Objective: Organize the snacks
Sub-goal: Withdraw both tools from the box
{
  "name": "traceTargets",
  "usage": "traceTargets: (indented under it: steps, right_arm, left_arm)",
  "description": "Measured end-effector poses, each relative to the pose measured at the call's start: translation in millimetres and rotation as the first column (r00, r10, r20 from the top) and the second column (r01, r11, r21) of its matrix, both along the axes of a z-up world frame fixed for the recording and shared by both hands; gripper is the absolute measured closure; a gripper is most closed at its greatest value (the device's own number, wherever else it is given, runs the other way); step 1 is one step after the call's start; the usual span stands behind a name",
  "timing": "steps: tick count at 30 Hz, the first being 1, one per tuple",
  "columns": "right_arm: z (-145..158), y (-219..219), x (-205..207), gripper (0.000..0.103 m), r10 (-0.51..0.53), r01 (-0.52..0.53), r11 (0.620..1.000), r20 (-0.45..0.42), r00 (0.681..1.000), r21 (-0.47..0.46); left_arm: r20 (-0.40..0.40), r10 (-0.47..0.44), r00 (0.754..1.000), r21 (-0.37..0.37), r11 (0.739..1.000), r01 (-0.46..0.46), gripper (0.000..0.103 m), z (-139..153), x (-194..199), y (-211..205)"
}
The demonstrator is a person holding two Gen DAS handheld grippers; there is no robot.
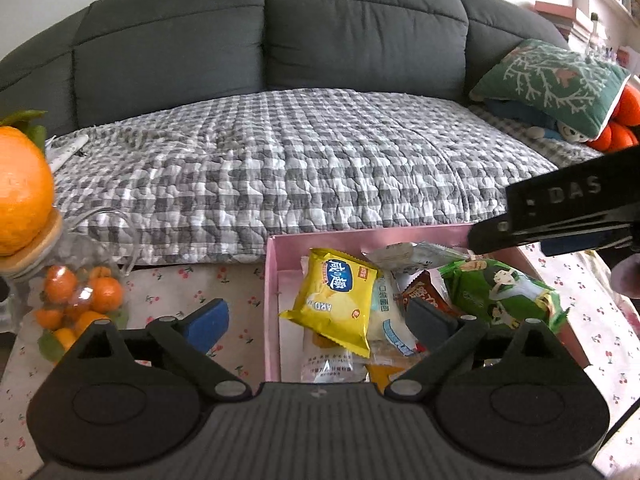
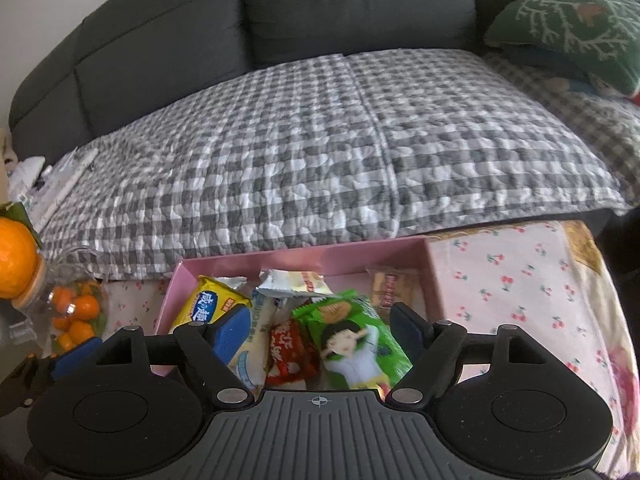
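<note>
- Snacks sit in the pink box on the cherry-print tablecloth; none visible outside it, so mostly done, maybe tidying left.
- Left gripper wide, holding nothing.
- Right gripper wide too, nothing pinched, above the packs.
- Yellow chip bag puffy, glossy; green biscuit pack flat crinkly foil; box rigid card.

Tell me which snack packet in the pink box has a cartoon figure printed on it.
The green packet, lying toward the right of the pink box. The yellow packet beside it shows a blue label and the red packet only lettering.
</note>
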State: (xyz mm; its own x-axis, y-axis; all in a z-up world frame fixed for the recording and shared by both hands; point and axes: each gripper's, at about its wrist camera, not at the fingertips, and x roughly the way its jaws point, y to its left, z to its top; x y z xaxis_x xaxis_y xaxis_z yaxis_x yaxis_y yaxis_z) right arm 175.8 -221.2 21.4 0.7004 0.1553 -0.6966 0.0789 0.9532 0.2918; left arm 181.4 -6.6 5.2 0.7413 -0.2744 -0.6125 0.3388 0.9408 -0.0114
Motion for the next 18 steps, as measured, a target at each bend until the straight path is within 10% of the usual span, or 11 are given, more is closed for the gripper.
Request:
traceTargets:
  steps: [18]
  right_arm:
    - [-4.0, -27.0, -97.2, 0.016, 0.002, -0.002, 0.999, 0.019, 1.0, 0.034]
  left_arm:
    - [-0.046, 0.037, 0.998, 0.014, 0.999, -0.036, 0.001, 8.3, -62.0, 20.9]
